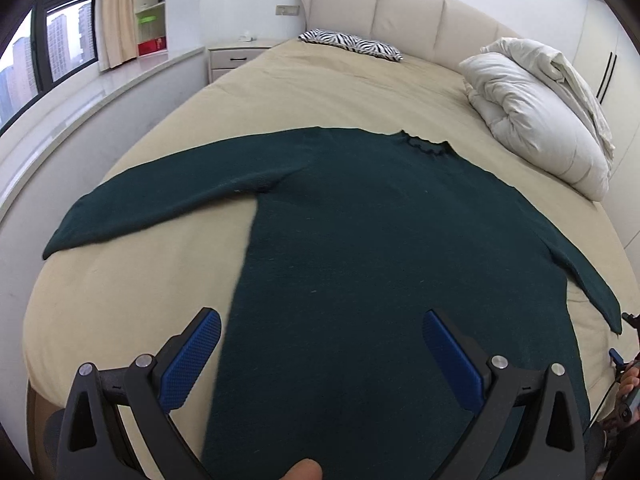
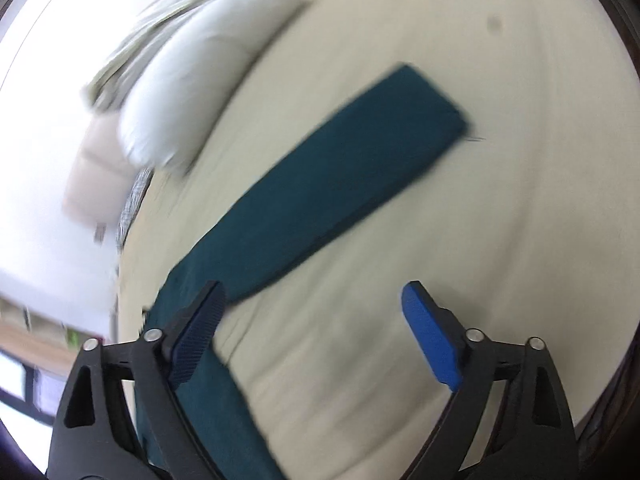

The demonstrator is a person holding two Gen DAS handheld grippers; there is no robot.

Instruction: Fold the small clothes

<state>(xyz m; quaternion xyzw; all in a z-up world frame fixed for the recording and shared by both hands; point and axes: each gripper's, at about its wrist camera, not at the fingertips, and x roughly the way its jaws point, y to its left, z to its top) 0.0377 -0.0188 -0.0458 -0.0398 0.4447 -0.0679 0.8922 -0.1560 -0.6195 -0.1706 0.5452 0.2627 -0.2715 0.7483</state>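
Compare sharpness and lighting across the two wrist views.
Left wrist view: sharp, even daylight, fisheye bending around the sweater. Right wrist view: motion-smeared, with the duvet and sleeve edges streaked and the left side washed out.

A dark green sweater [image 1: 360, 240] lay flat on the beige bed [image 1: 120, 300], sleeves spread. The left claw [image 1: 320, 344] hovered wide open above its hem.
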